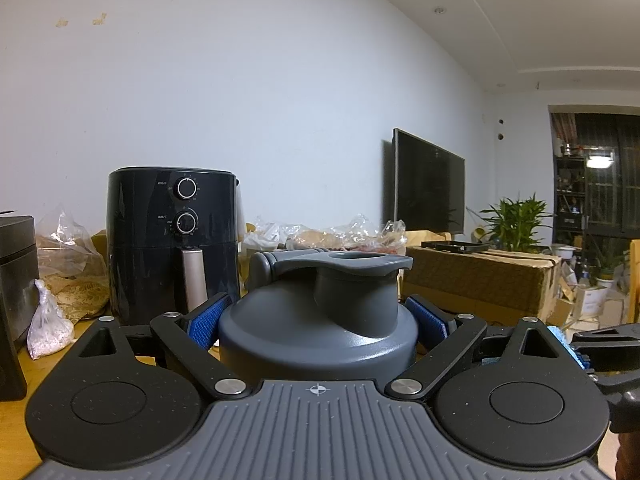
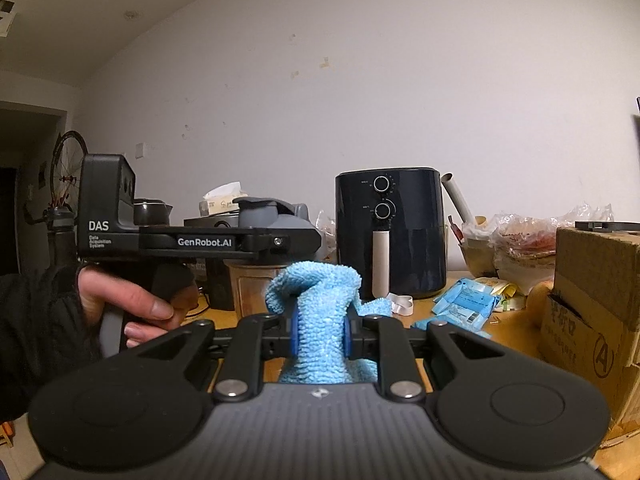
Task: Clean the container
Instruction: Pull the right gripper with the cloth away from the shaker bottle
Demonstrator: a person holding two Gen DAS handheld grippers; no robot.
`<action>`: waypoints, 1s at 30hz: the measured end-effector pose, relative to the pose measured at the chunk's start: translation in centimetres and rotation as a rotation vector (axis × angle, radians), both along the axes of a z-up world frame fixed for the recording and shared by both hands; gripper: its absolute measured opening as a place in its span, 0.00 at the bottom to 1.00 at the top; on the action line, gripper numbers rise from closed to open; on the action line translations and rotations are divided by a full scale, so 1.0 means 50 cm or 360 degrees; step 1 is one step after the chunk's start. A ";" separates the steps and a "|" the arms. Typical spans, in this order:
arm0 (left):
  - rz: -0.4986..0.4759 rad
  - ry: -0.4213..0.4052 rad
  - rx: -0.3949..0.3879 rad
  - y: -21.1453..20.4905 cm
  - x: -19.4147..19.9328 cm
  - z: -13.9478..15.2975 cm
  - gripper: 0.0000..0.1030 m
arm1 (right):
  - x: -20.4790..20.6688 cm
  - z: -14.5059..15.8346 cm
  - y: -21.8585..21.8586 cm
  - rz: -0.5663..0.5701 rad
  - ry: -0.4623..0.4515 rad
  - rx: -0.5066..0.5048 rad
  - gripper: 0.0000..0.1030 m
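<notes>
Black air fryer [image 1: 174, 240], wall-mounted television [image 1: 428, 184], potted plant [image 1: 516, 222], cardboard box [image 2: 596, 312]

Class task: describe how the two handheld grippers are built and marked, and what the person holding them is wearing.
Each gripper has black linkage arms with silver pivot bolts, round black discs, a ribbed grey base and blue fingertip pads. The left gripper, seen side-on from the right gripper, is a black pistol-grip unit printed "DAS" and "GenRobot.AI". The left hand emerges from a dark sleeve.

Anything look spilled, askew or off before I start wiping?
Nothing spilled or damaged. The left gripper holds the grey container upright, lid on; the right gripper pinches the blue cloth. Only background table clutter.
</notes>
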State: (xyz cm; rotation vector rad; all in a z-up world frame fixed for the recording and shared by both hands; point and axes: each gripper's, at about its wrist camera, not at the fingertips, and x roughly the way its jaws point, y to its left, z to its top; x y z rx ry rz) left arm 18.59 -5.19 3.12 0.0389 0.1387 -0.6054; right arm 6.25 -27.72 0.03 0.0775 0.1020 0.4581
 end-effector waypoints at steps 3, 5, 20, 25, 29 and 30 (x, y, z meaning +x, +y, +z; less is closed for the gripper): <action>0.0010 0.0003 -0.0006 0.000 0.000 -0.001 0.92 | 0.001 -0.002 0.000 -0.0001 0.0007 -0.0001 0.17; 0.0027 0.0005 -0.0008 -0.002 -0.001 0.000 0.92 | 0.001 -0.004 0.000 0.0000 0.0012 0.0002 0.17; 0.0364 -0.0033 -0.0027 0.001 -0.017 0.014 0.92 | -0.001 -0.001 -0.002 -0.0031 0.0009 0.0007 0.17; 0.0618 -0.0046 0.0013 -0.001 -0.019 0.026 0.92 | 0.000 -0.001 -0.002 -0.0041 0.0011 0.0011 0.17; 0.0817 -0.0052 0.0022 0.004 -0.020 0.033 0.92 | -0.002 0.001 -0.001 -0.0040 0.0009 0.0008 0.17; 0.0863 -0.0054 0.0021 0.005 -0.021 0.035 0.92 | -0.002 0.001 -0.001 -0.0043 0.0009 0.0009 0.17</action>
